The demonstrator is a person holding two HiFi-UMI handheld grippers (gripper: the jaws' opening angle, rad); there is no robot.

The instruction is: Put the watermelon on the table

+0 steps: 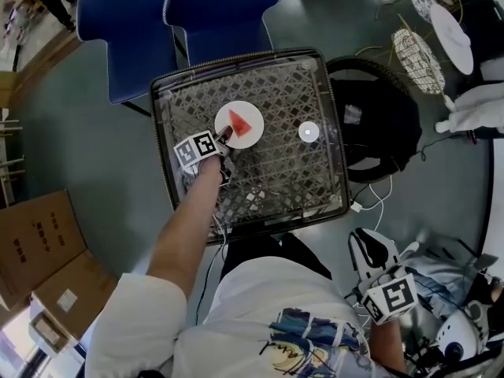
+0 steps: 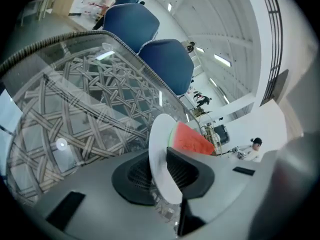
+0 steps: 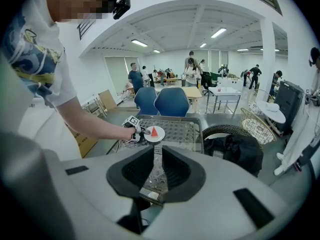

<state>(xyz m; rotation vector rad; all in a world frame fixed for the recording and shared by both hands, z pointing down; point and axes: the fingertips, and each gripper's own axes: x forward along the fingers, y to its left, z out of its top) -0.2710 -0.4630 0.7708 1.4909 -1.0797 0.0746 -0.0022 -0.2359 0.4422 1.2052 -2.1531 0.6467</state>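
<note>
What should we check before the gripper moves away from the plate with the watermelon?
1. Plate lies flat on the table: ok.
2. Watermelon sits on the plate: ok.
3. Plate is well inside the table's edges: ok.
4. Left gripper has let go of the plate: cannot tell. The rim stands between its jaws, but whether they press on it does not show.
5. Right gripper is away from the table with nothing between its jaws: ok.
</note>
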